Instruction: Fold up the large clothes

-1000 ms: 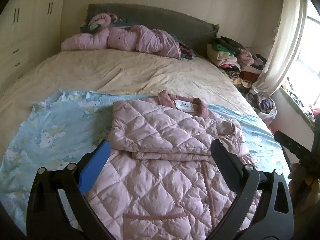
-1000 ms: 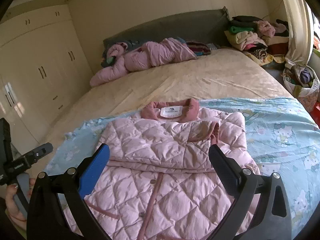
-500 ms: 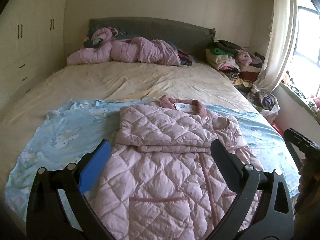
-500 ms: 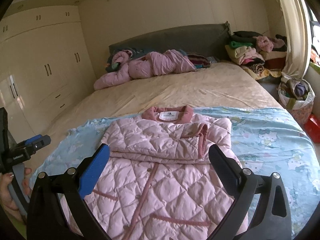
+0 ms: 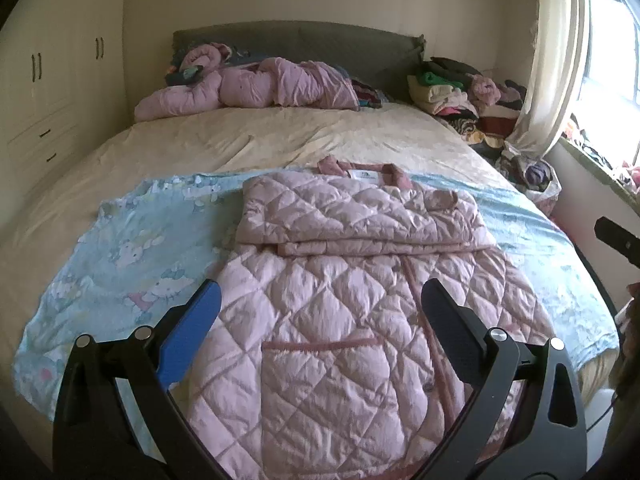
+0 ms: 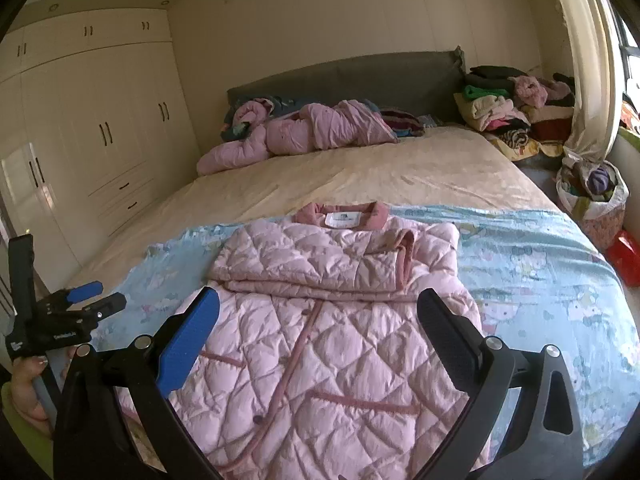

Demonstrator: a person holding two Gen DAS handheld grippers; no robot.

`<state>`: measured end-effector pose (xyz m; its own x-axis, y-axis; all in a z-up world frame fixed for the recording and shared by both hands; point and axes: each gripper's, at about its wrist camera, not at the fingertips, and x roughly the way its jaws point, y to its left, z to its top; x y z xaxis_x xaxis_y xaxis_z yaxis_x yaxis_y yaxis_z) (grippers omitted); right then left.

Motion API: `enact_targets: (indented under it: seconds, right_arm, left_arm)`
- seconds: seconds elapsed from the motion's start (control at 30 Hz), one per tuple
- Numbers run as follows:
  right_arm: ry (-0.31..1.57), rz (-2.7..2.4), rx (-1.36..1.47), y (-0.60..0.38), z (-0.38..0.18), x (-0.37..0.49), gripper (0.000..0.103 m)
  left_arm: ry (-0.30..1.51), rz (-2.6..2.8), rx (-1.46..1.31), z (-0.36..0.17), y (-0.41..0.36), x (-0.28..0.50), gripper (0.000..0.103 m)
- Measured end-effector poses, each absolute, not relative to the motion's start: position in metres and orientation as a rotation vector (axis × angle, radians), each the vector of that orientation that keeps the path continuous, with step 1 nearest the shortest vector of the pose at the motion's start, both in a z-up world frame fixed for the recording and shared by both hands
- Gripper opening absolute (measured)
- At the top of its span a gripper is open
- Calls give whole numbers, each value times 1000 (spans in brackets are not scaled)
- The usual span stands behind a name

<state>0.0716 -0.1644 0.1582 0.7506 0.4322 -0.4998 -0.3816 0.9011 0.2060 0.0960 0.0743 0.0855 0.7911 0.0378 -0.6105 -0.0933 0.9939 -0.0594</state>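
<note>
Pink quilted coat point(image 5: 340, 320) on bed, below both spread hand-held grippers.

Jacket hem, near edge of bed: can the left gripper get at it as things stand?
Probably yes. The left gripper is open and empty, hovering over the lower half of the pink quilted jacket. Nothing lies on that part; the sleeves are folded across the chest. The hem itself is hidden behind the gripper.

Neck label point(image 6: 339, 219): white tag inside the collar of the pink quilted jacket point(image 6: 320, 344), frame centre; dark print on it, too small to read.
Left tongs point(image 6: 86, 300): white lettering on the black body, lower left of the right wrist view; illegible.
Blue blanket point(image 5: 132, 256): cartoon cat print, no readable words.
</note>
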Motion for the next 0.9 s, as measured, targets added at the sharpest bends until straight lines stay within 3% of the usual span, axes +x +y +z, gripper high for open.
enact_targets:
  seconds: [0.9]
  right_arm:
    - [727, 395, 133, -195, 76, 36, 99]
  left_arm:
    - [770, 126, -41, 26, 83, 63, 94]
